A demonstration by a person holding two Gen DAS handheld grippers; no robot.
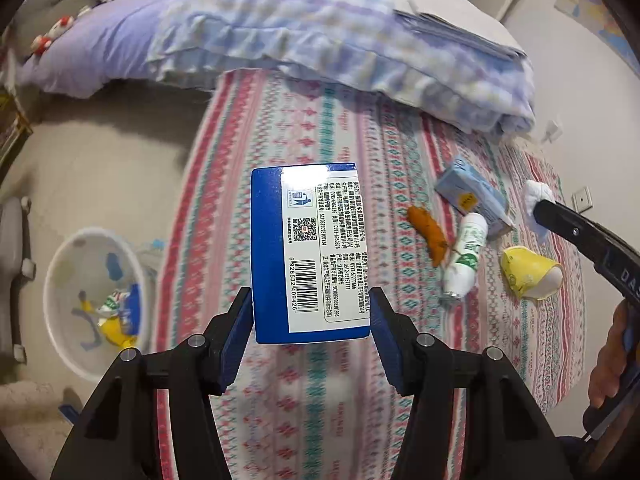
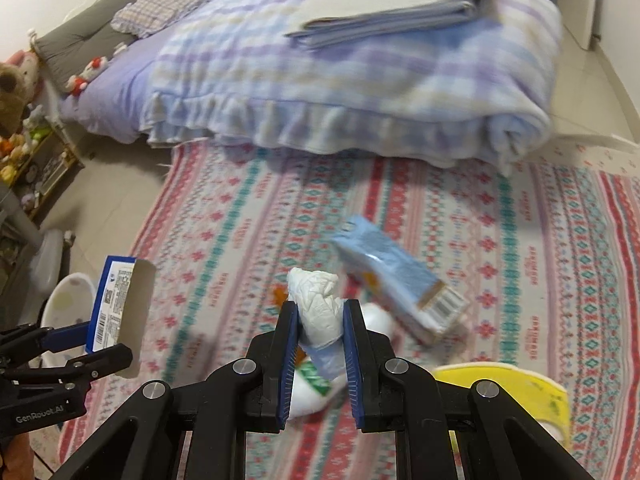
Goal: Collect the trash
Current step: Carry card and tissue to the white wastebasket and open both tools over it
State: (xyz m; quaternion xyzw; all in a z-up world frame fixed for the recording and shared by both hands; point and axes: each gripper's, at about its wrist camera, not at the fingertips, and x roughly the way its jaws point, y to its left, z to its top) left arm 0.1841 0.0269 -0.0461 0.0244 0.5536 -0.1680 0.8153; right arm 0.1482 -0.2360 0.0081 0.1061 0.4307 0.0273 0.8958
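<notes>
My left gripper [image 1: 312,308] is shut on a blue box with a white barcode label [image 1: 308,252] and holds it above the patterned rug [image 1: 320,400]; the box also shows in the right wrist view [image 2: 116,304]. My right gripper [image 2: 320,320] is shut on a crumpled white tissue wad [image 2: 320,304], also seen in the left wrist view [image 1: 538,194]. On the rug lie a light blue carton [image 1: 472,196], an orange peel piece [image 1: 428,236], a white bottle with green print [image 1: 466,258] and a yellow cup [image 1: 530,274]. A white bin [image 1: 94,304] holding trash stands on the floor at the left.
A low mattress with a checked blue quilt [image 1: 320,28] and a folded sheet [image 2: 392,16] borders the rug's far side. Stuffed toys [image 2: 12,92] and a shelf stand at the far left. Bare tile floor [image 1: 100,176] lies between rug and bin.
</notes>
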